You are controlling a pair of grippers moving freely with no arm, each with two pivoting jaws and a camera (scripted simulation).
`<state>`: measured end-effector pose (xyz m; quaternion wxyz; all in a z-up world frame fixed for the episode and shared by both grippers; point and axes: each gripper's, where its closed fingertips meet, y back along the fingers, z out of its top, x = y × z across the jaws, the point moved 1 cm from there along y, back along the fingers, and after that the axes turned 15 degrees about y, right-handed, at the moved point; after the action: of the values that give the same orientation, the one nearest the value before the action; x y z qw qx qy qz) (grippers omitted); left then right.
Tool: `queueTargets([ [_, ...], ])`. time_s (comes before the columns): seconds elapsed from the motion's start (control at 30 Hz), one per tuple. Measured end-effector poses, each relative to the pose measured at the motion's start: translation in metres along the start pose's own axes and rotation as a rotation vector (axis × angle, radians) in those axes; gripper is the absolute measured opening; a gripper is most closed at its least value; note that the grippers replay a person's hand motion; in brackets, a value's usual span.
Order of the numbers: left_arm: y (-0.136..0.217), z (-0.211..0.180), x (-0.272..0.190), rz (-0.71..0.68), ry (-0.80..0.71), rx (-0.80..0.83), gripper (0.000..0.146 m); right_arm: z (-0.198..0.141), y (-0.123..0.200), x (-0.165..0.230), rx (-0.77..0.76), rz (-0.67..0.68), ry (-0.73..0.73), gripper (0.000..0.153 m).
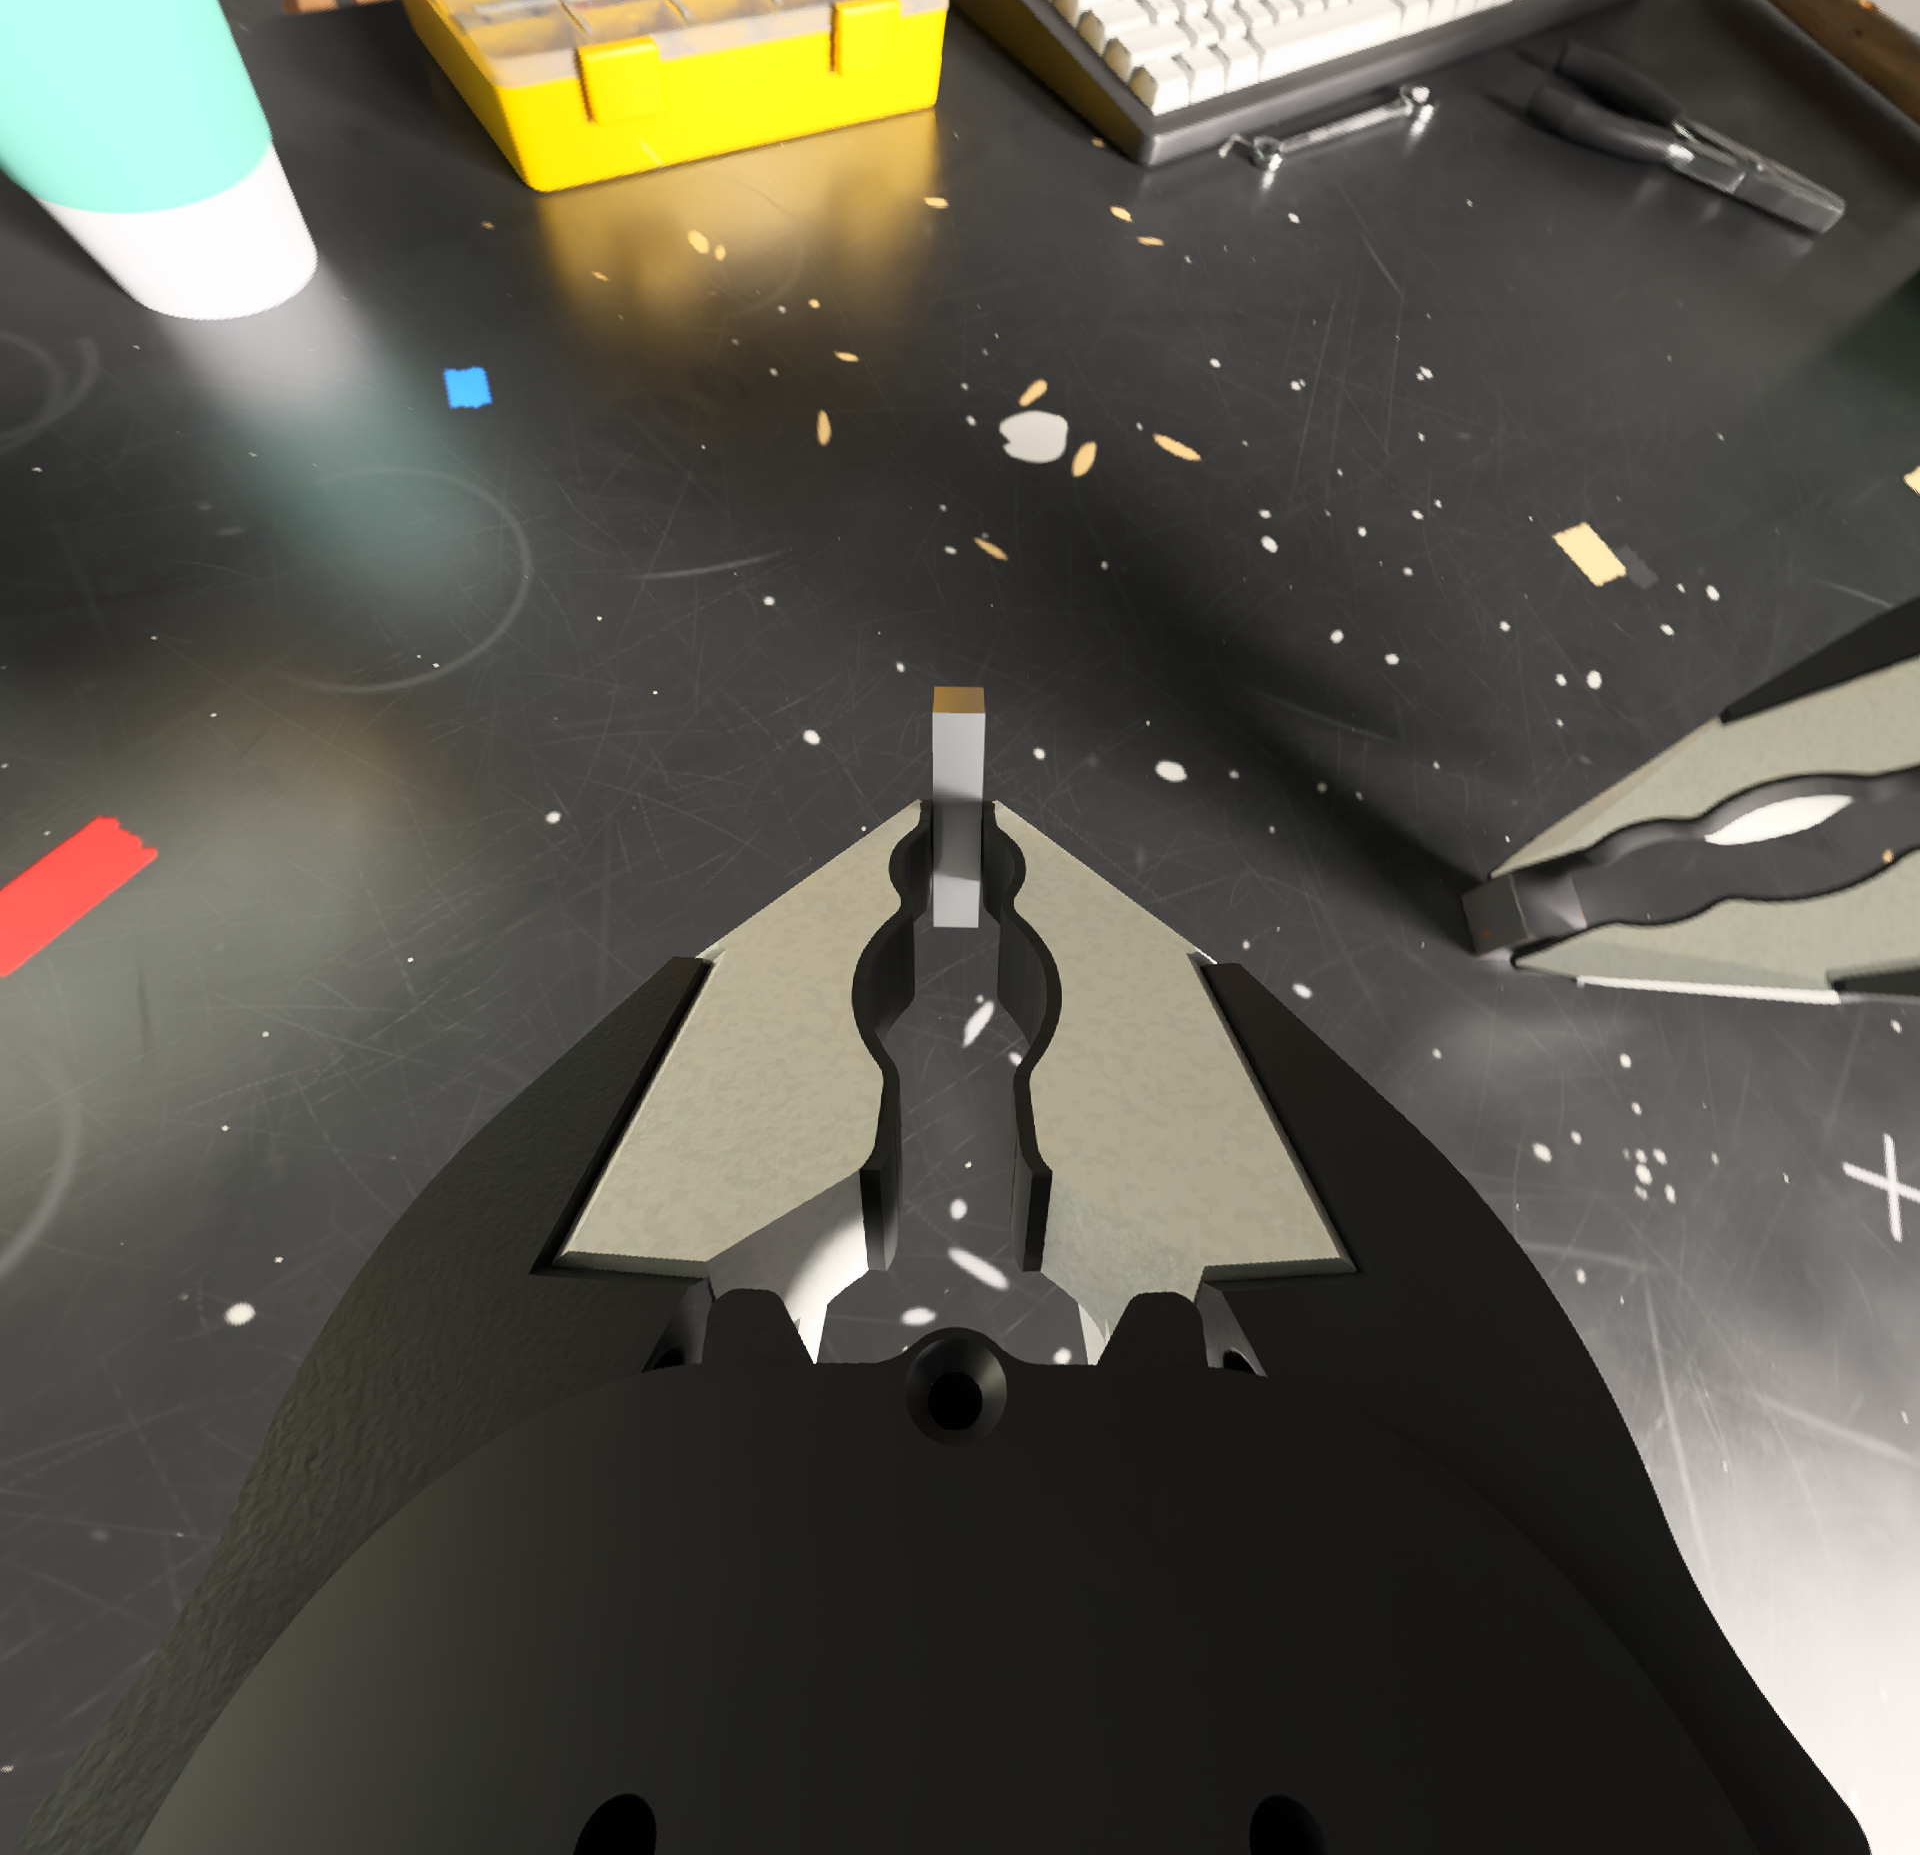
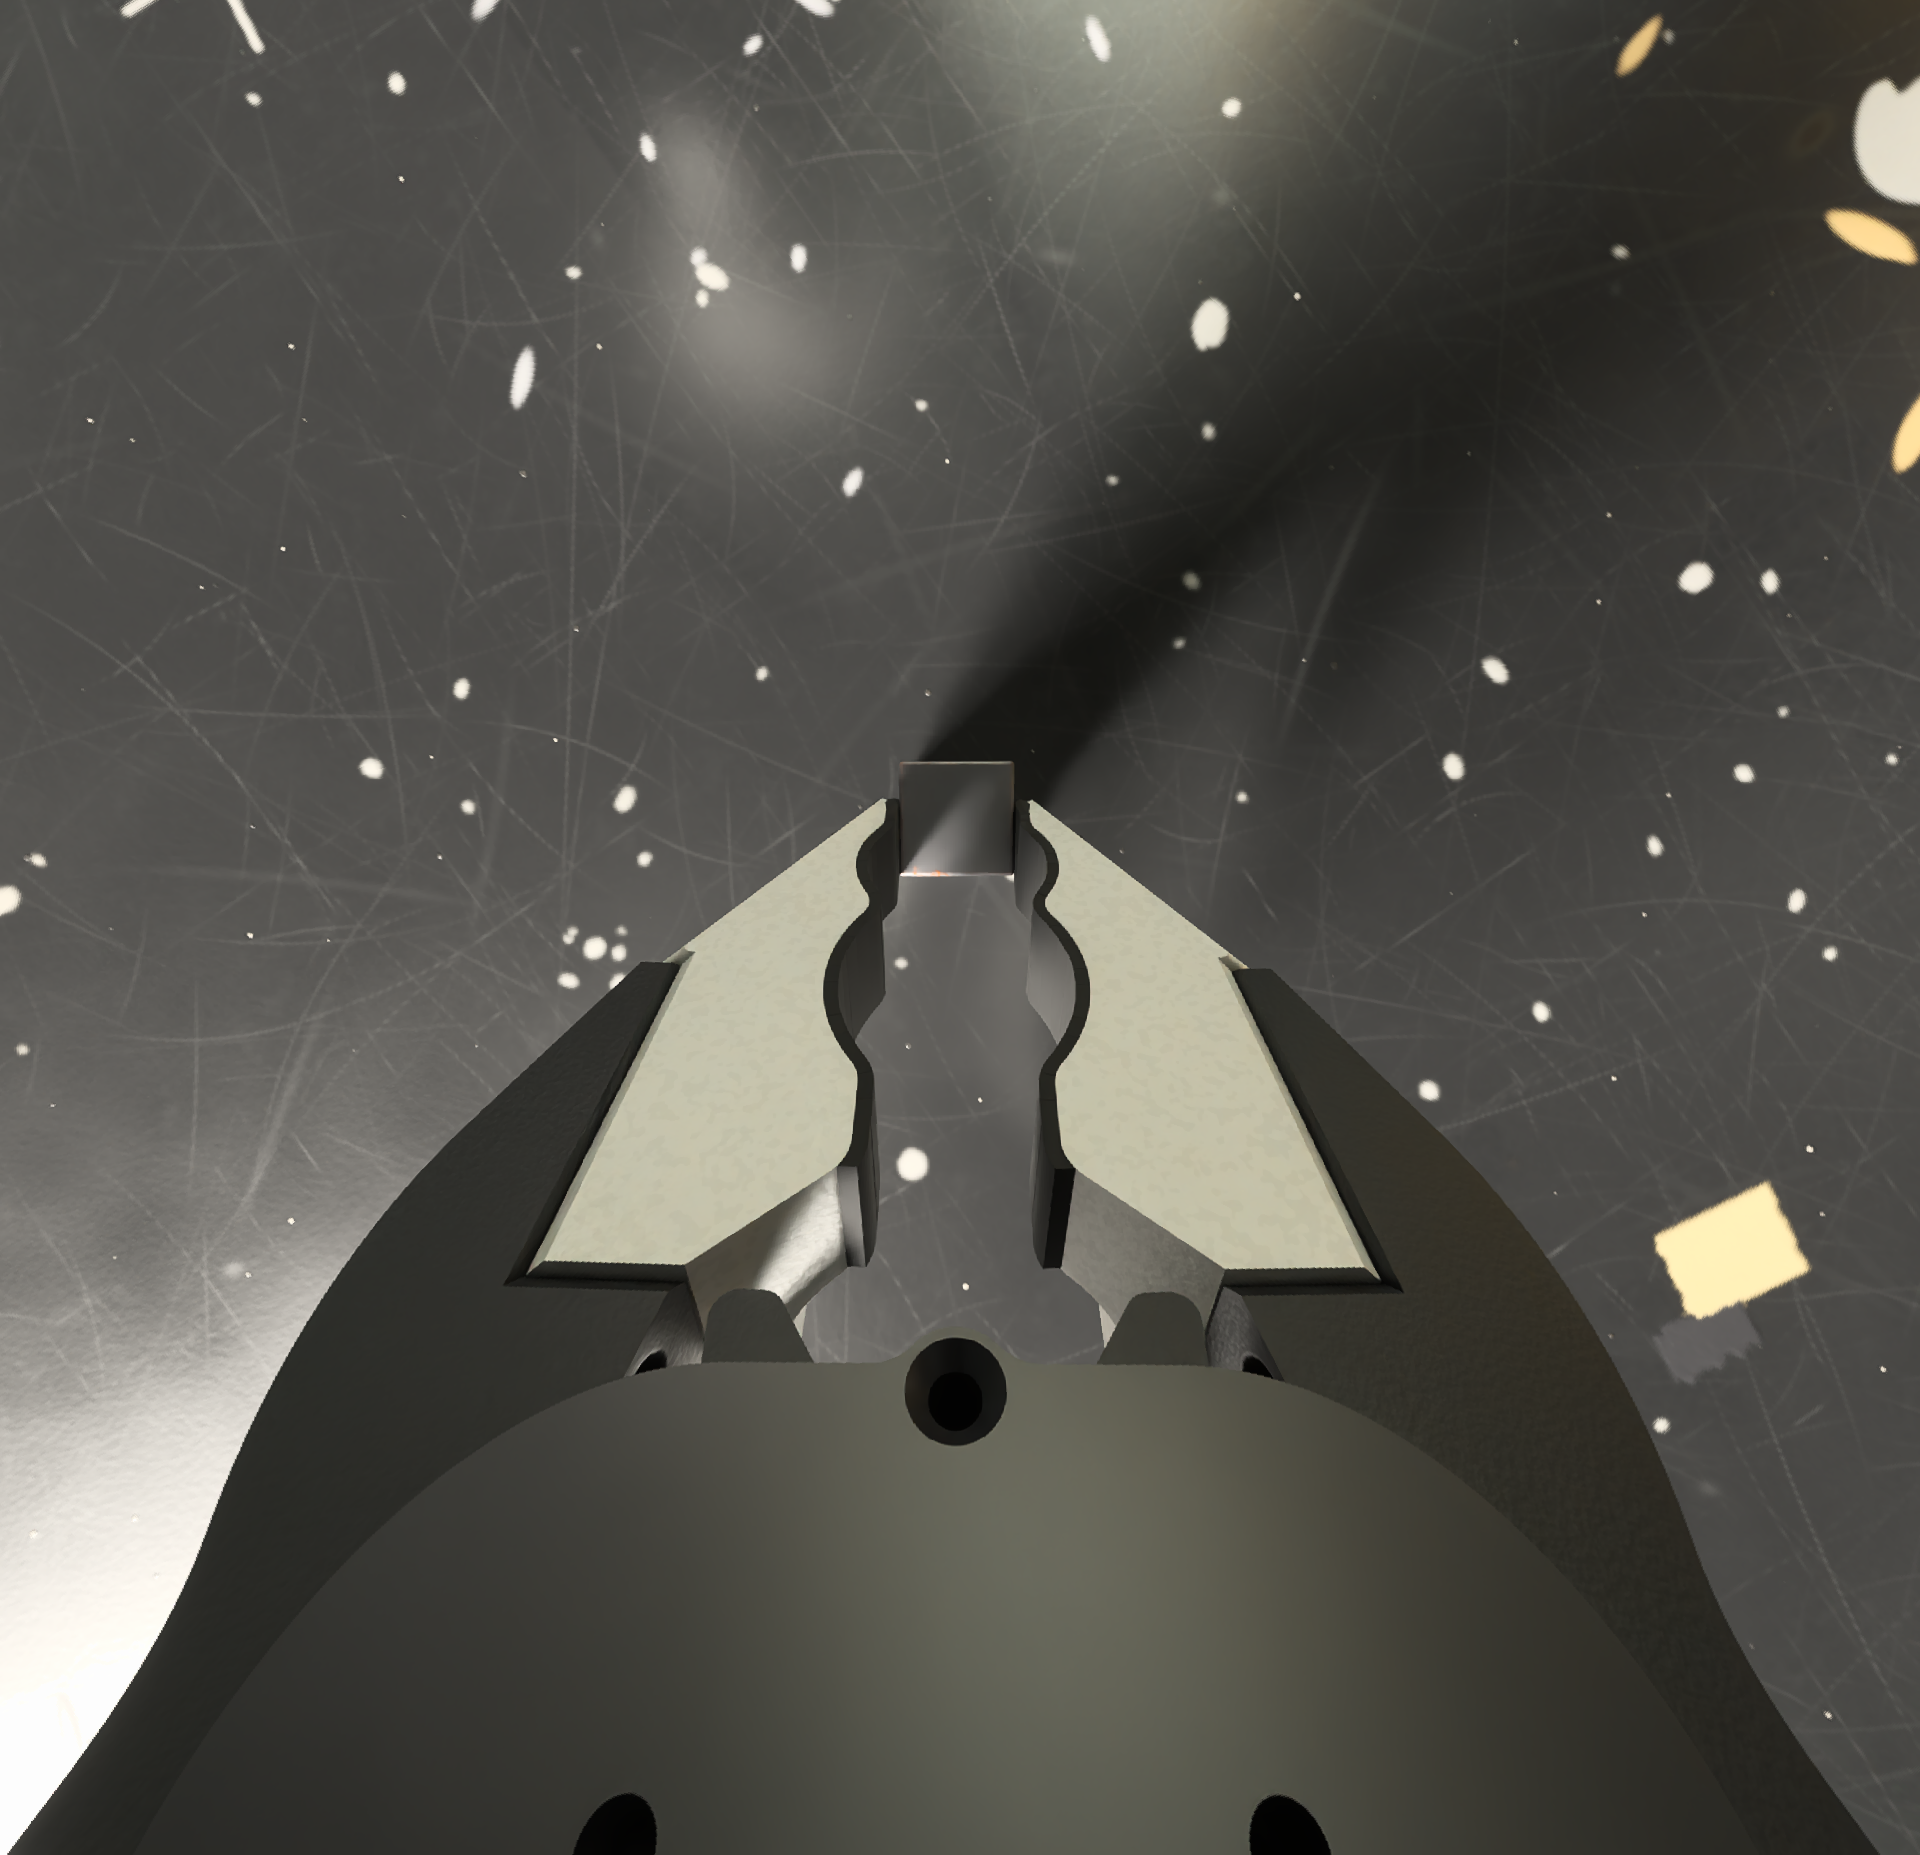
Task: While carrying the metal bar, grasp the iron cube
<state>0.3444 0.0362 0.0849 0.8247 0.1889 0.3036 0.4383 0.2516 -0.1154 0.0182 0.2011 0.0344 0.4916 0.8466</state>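
Observation:
In the left wrist view my left gripper [image 1: 957, 813] is shut on the metal bar [image 1: 957, 756], a thin pale grey bar that sticks out forward past the fingertips above the dark table. In the right wrist view my right gripper [image 2: 956, 813] has its fingertips closed against both sides of the iron cube [image 2: 956, 818], a small dark grey block low over the table. The right gripper also shows at the right edge of the left wrist view [image 1: 1501, 922], with the cube [image 1: 1532, 917] at its tips. The two grippers are apart.
The scratched, paint-flecked black table [image 1: 727, 610] carries a yellow parts box [image 1: 675, 49], a teal and white cup [image 1: 156, 143], a keyboard [image 1: 1299, 18], a wrench [image 1: 1330, 127] and a black-handled tool [image 1: 1662, 143] at the far side. Flat tape patches lie around.

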Motion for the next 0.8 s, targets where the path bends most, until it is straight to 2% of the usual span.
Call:
queueTargets([
  [0.47,-0.024,0.002,-0.031,0.126,-0.014,-0.166,0.008,0.008,-0.003,0.004,-0.046,-0.008,-0.061,0.021],
  [0.8,-0.022,0.006,-0.028,0.151,-0.088,-0.118,0.008,-0.001,0.001,-0.003,-0.054,-0.010,-0.090,0.021],
])
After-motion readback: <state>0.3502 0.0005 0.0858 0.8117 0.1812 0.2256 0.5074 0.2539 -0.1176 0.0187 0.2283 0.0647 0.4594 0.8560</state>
